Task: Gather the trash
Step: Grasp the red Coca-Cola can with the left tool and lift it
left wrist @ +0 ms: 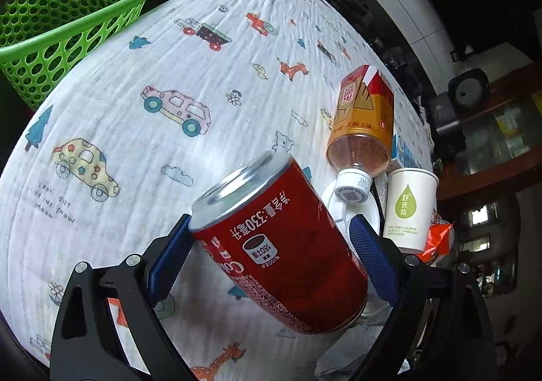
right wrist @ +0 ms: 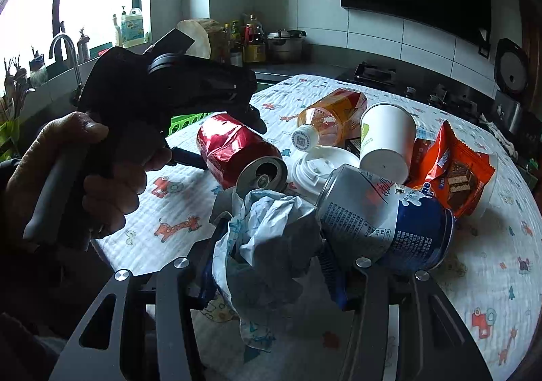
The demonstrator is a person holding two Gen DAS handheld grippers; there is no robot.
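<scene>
While both jaws were loaded, the scene lay thus:
Basket: green basket (left wrist: 67,8) stood at the cloth's far-left edge.
Open room: bare printed cloth (left wrist: 142,150) lay between basket and left gripper (left wrist: 271,259).
Left jaws: clamped on red can (left wrist: 277,245).
Right gripper (right wrist: 271,252): jaws closed around crumpled paper (right wrist: 267,238).
Right clutter: bottle (left wrist: 366,123), paper cup (left wrist: 410,208), blue can (right wrist: 389,215), wrapper (right wrist: 450,171).

Both grippers are matte black frames with triangular cut-outs and round silver screw heads, and the left gripper (left wrist: 271,259) carries textured blue pads (left wrist: 374,259). The right gripper (right wrist: 271,266) has the same blue pads (right wrist: 333,274). The person's bare left hand (right wrist: 84,174) shows tanned, creased skin around a grey handle.
</scene>
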